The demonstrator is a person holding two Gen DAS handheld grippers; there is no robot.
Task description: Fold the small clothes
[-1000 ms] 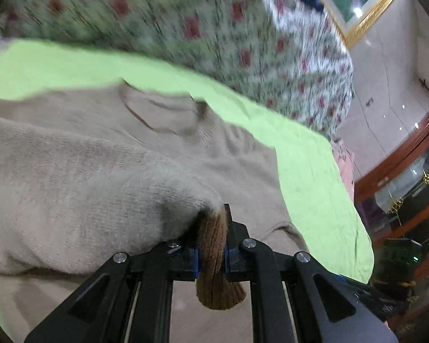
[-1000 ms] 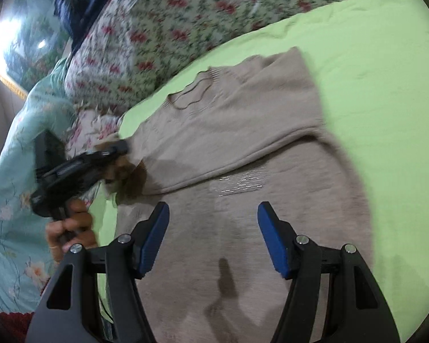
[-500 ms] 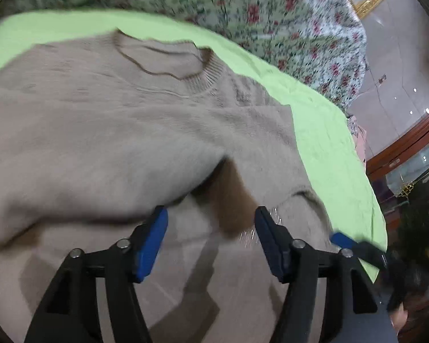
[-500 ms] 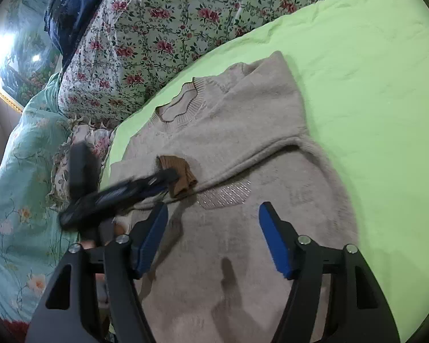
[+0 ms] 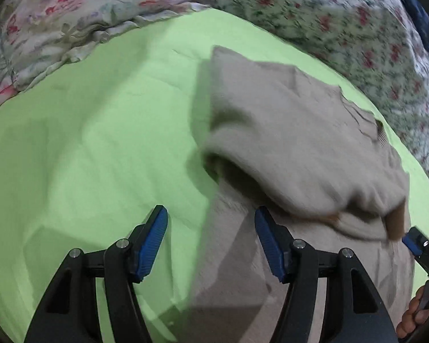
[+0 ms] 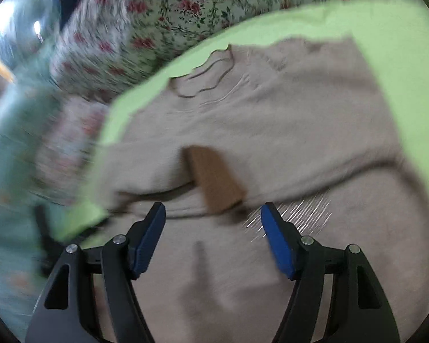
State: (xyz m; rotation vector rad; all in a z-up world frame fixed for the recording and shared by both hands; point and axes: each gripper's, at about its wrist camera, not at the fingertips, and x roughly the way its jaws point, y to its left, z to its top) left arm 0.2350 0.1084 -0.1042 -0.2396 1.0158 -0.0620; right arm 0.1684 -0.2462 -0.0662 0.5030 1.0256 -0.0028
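A beige knit sweater [image 5: 294, 143] lies on a lime green sheet [image 5: 85, 143]. One sleeve is folded across its chest, and the brown cuff [image 6: 214, 180] rests near the middle. My left gripper [image 5: 211, 243] is open and empty over the sweater's left edge, below the folded sleeve. My right gripper [image 6: 213, 240] is open and empty above the sweater's body, just below the brown cuff. The sweater [image 6: 271, 114] fills the right wrist view, neckline at the top. The right gripper's blue tip [image 5: 411, 243] shows at the right edge of the left wrist view.
A floral quilt [image 5: 343, 20] is bunched along the far side of the sheet. A floral pillow [image 5: 71, 20] lies at the far left. Pale blue bedding [image 6: 11, 157] lies left of the sheet [image 6: 386, 28] in the right wrist view.
My left gripper let go of the brown cuff, opened, and swung left to the sweater's edge. The sleeve now lies across the chest. My right gripper came closer to the cuff.
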